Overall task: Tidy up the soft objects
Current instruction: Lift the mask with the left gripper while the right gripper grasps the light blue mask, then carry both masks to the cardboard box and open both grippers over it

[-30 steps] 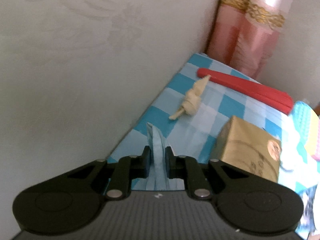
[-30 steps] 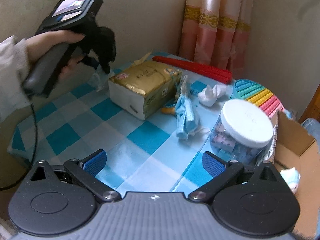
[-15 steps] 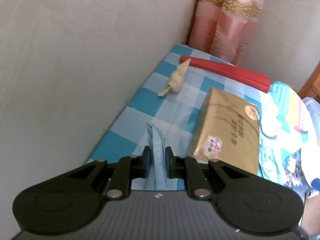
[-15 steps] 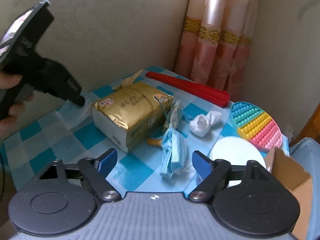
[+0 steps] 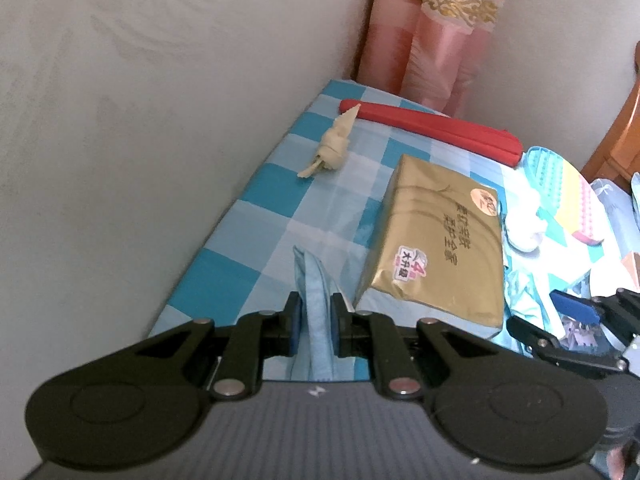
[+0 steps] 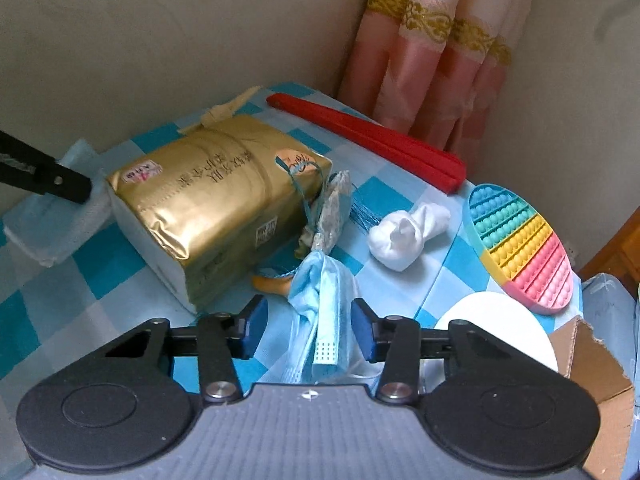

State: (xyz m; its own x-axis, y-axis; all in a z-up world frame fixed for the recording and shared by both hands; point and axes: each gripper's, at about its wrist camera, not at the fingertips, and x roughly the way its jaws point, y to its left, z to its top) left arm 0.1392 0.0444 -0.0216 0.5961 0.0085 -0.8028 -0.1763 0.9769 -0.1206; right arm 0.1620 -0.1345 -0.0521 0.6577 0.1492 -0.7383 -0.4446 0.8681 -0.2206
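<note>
My left gripper (image 5: pixel 314 320) is shut on a pale blue folded cloth (image 5: pixel 316 292) near the table's left edge by the wall. In the right wrist view that cloth (image 6: pixel 48 220) lies left of a gold tissue pack (image 6: pixel 216 196), with a left fingertip (image 6: pixel 60 182) on it. My right gripper (image 6: pixel 308 328) straddles a crumpled blue face mask (image 6: pixel 320 292). Its jaws are closing, and the blue pads (image 6: pixel 256 326) stand just clear of the mask's sides. A white rolled sock (image 6: pixel 404 236) lies to the right. A cream knotted cloth (image 5: pixel 334 146) lies farther back by the wall.
A red folded fan (image 6: pixel 368 140) lies at the back by the pink curtain (image 6: pixel 432 72). A rainbow bubble toy (image 6: pixel 524 240), a white jar lid (image 6: pixel 500 332) and a torn cardboard box (image 6: pixel 592 360) crowd the right side. A tasselled charm (image 6: pixel 330 208) leans on the tissue pack.
My right gripper has moved forward to the blue mask, and its jaws have narrowed around it. The left view has swung right, bringing the tissue pack in, with the cloth still gripped.
</note>
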